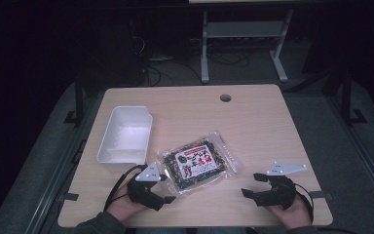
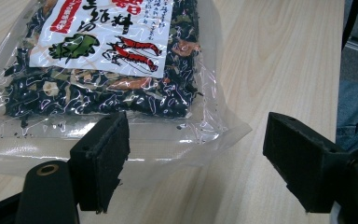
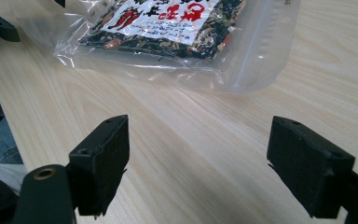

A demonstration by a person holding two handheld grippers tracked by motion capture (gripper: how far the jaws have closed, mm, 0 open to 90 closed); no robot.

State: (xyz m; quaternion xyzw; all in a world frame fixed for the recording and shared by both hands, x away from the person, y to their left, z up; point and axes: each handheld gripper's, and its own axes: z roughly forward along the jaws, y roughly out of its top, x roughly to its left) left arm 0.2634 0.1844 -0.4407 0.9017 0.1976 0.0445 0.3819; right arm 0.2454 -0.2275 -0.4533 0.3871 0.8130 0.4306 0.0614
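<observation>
One clear packet [image 1: 197, 163] bears a white label [image 2: 103, 31] with red characters, shrimp drawings.

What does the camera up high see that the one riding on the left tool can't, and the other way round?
The high view takes in the whole wooden table, the white bin left of the clear packet, the round hole near the far edge, and both hands with their tools, left tool and right tool.

The left gripper view gives the close-up: the packet's sealed near edge just past one open jaw, red shrimp drawings on the label, and blue denim beyond the table edge.

Both show the packet, the wood, and the left tool open.
</observation>
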